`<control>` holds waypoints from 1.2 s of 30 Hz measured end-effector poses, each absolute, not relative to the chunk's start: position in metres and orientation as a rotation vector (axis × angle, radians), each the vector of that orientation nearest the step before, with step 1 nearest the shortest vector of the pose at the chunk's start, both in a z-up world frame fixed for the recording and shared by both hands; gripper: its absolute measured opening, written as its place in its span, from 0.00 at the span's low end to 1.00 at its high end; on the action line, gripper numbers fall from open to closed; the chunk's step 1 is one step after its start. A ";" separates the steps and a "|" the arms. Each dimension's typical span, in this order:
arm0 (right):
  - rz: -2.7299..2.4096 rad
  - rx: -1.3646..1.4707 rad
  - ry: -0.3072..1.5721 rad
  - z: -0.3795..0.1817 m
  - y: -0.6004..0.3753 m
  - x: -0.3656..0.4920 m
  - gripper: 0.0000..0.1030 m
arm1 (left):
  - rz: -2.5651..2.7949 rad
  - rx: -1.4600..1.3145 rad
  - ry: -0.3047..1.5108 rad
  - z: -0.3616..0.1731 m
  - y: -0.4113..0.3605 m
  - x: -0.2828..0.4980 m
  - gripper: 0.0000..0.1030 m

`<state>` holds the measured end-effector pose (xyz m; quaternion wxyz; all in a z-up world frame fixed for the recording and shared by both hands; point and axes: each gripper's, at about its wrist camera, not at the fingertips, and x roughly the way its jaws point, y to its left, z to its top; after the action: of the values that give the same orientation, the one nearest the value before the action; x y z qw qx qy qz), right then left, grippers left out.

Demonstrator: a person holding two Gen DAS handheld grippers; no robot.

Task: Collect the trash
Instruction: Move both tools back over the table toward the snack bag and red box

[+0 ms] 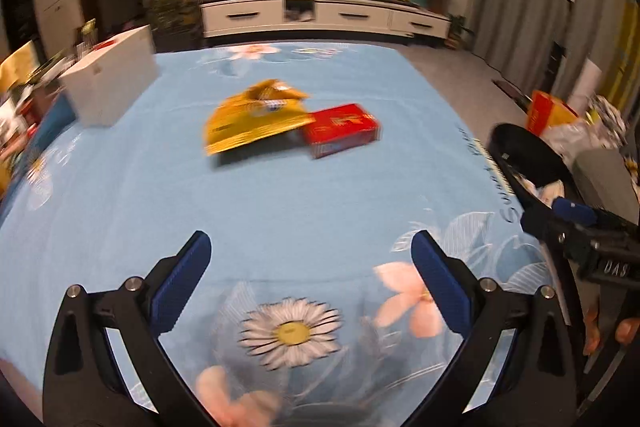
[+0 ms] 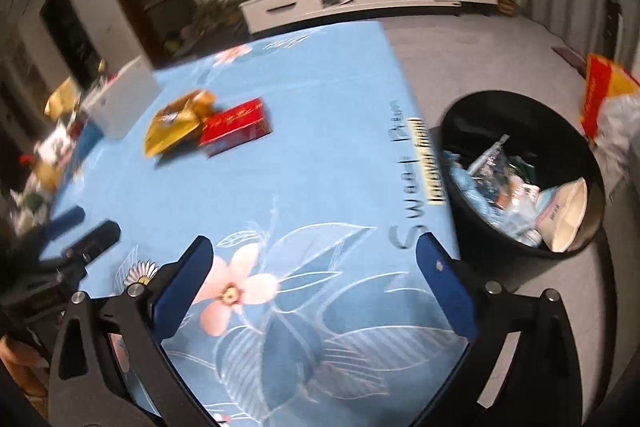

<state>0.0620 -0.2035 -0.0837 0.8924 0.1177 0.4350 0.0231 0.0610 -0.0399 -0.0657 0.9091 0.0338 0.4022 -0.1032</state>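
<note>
Both grippers spread empty over a blue floral tablecloth (image 1: pixel 120 211).

A black trash bin (image 2: pixel 472 131), part-filled with wrappers, stands at the right of the right wrist view, just beside the table edge. Mid-table, upper centre, a yellow bag (image 1: pixel 250 121) overlaps a red box (image 1: pixel 344 129). The left gripper (image 1: pixel 311 247) and right gripper (image 2: pixel 314 253) each have jaws wide apart, nothing between them.

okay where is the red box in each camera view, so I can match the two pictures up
Left wrist view: the red box lies right of centre on the blue cloth, against the yellow bag.
Right wrist view: the red box lies upper left of centre.
Shared landmark: the black trash bin, at the cloth's right edge in both.
</note>
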 end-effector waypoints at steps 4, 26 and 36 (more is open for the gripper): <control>0.071 0.201 0.916 -0.082 -0.181 0.068 0.96 | -0.156 0.022 0.836 -0.067 -0.010 0.060 0.97; 0.119 0.093 0.939 -0.084 -0.123 0.112 0.96 | -0.148 -0.068 0.876 -0.090 0.035 0.075 0.97; 0.120 0.082 0.938 -0.091 -0.113 0.139 0.96 | -0.144 -0.071 0.888 -0.097 0.043 0.090 0.97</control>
<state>0.1386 -0.1134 -0.0913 0.8895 0.0394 0.4515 0.0576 0.0903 0.0428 -0.0967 0.8999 -0.0342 0.4292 -0.0696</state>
